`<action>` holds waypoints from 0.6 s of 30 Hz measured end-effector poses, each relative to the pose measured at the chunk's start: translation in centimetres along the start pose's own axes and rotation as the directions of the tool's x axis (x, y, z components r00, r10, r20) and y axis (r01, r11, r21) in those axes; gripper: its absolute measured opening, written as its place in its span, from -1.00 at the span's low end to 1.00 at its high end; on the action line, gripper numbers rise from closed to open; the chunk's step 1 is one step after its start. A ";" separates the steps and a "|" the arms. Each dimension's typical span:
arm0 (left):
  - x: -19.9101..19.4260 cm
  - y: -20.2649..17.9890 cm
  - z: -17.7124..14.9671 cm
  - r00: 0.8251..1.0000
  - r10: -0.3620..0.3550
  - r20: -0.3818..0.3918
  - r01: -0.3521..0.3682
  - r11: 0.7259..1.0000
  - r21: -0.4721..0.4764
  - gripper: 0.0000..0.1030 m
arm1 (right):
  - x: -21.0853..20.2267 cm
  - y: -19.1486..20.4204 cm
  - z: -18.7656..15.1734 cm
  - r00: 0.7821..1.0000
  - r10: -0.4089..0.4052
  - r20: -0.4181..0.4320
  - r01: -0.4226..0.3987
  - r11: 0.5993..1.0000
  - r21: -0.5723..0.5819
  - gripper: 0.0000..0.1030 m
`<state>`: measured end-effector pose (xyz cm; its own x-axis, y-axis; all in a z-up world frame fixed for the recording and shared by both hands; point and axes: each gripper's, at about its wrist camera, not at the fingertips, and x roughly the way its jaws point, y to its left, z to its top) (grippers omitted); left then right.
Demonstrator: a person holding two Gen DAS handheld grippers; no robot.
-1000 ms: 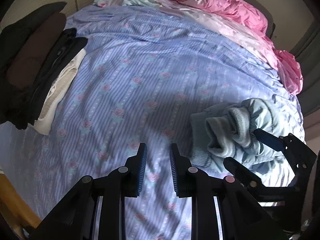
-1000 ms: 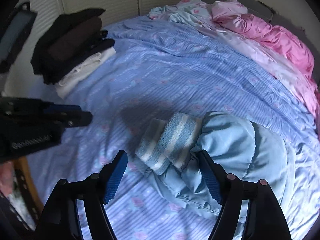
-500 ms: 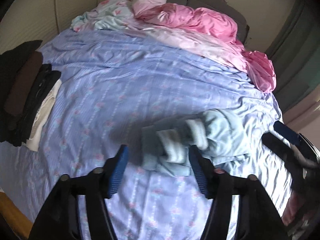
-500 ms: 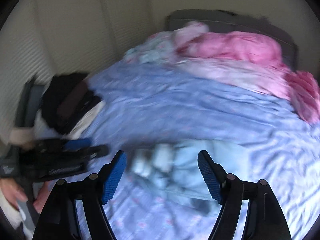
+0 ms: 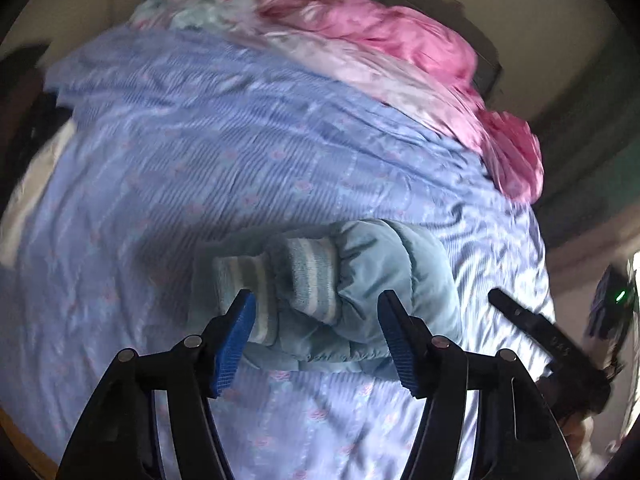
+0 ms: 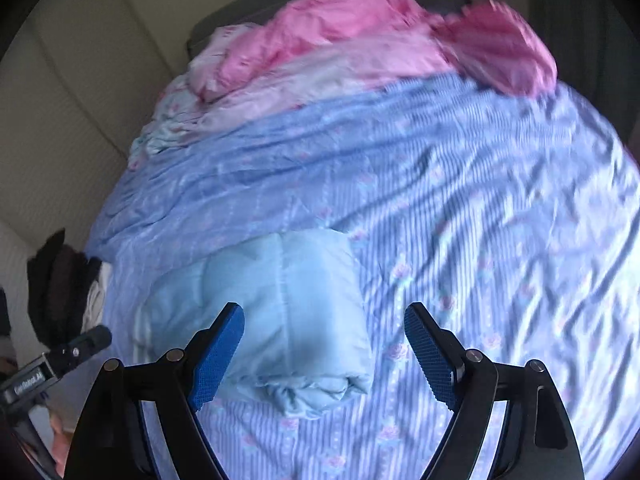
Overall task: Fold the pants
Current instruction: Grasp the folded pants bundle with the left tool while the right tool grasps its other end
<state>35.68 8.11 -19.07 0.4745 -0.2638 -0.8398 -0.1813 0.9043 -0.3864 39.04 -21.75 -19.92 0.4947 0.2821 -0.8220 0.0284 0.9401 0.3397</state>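
The light blue padded pants (image 5: 360,288) lie folded in a thick bundle on the blue flowered bedspread (image 5: 224,152). Their striped knit cuffs (image 5: 308,276) face the left wrist camera. My left gripper (image 5: 320,340) is open and empty, hovering just above the near side of the bundle. In the right wrist view the pants (image 6: 280,304) show their smooth folded side. My right gripper (image 6: 324,356) is open and empty, with its left finger over the bundle's near edge. Each gripper appears at the edge of the other's view.
A pink quilt (image 5: 384,40) and pale sheets are heaped at the head of the bed (image 6: 360,40). A stack of dark and white folded clothes (image 6: 64,284) sits at the bed's left edge by the wall. A wooden bed edge shows at lower left.
Both grippers have swung around the bundle, with motion blur. The left gripper has opened wide and come over the pants. The pants lie where they were.
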 end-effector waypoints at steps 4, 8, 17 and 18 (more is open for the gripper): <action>1.4 0.7 -0.6 1.000 0.010 -0.024 -0.013 0.993 -0.121 0.20 | 3.1 -2.3 -0.3 0.997 0.057 -0.048 -0.051 0.991 0.120 0.62; 2.3 0.6 -1.2 0.999 0.022 -0.043 -0.029 0.988 -0.155 0.20 | 5.9 -3.5 -1.1 0.988 0.107 -0.112 -0.087 0.981 0.171 0.62; 2.6 2.6 -2.1 0.998 0.046 -0.050 -0.059 0.951 -0.303 0.25 | 9.0 -3.0 -2.7 0.940 0.260 -0.219 -0.211 0.952 0.223 0.62; 2.5 3.2 -2.4 0.998 0.048 -0.050 -0.061 0.941 -0.332 0.26 | 9.1 -2.7 -2.8 0.939 0.262 -0.225 -0.214 0.953 0.215 0.62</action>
<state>34.27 9.50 -23.33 0.4219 -0.2368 -0.8752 -0.4859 0.7559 -0.4387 41.00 -21.18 -29.60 0.2761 0.5538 -0.7855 0.1078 0.7943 0.5979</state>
